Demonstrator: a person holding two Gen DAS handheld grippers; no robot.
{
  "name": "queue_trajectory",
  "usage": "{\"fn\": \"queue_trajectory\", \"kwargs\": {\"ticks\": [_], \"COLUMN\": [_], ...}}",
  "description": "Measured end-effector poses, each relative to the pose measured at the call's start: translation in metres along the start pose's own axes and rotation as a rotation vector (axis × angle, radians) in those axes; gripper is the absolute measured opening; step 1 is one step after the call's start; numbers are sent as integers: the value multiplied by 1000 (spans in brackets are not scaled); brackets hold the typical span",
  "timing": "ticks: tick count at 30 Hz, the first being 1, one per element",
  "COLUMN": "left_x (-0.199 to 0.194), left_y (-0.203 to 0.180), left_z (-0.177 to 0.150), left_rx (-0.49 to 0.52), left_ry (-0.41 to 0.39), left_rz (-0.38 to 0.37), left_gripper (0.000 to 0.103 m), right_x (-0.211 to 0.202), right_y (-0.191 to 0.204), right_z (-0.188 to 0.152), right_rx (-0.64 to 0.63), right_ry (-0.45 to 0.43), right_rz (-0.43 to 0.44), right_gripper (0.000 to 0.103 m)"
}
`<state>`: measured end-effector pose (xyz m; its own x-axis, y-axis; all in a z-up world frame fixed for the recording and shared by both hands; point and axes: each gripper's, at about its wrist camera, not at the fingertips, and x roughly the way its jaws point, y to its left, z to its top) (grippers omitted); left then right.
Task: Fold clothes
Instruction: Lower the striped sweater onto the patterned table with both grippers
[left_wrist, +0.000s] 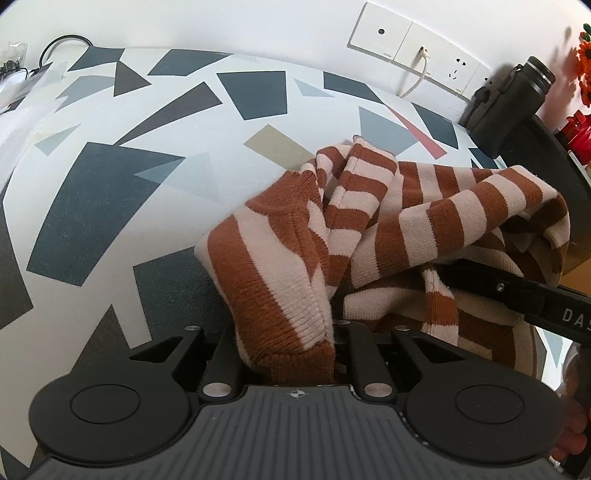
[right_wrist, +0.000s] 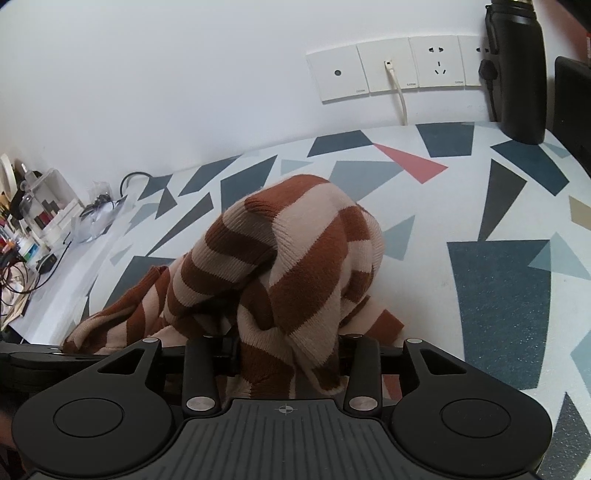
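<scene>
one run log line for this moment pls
task fold clothes | left gripper grips striped sweater | right gripper grips it too | sweater bunched on patterned table

Striped knit sweater (left_wrist: 373, 236): rust-brown and pale pink bands, ribbed hem. Not folded, bunched and draped in a loose heap, part raised off the patterned bench (left_wrist: 110, 206) with folds hanging down. Sits toward the bench's wall-socket side; one brown-edged corner lies flat on the surface.
</scene>
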<state>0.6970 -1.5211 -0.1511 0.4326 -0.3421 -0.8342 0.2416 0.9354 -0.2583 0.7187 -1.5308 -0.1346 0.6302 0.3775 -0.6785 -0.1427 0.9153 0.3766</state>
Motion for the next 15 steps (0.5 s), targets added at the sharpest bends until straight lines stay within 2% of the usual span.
{"fn": "queue_trajectory", "kwargs": {"ticks": [6, 15], "left_x": [2, -2], "left_y": [-1, 28], "left_z": [1, 7], "left_rx": [24, 7], "left_ry": [-4, -3], "left_rz": [-9, -82], "left_gripper": [16, 23], "right_x": [1, 11], "right_y": [-9, -4], "right_z": [0, 10], "right_rx": [39, 86], "right_ry": [-7, -28], "right_rz": [15, -81], "right_gripper": [34, 34]}}
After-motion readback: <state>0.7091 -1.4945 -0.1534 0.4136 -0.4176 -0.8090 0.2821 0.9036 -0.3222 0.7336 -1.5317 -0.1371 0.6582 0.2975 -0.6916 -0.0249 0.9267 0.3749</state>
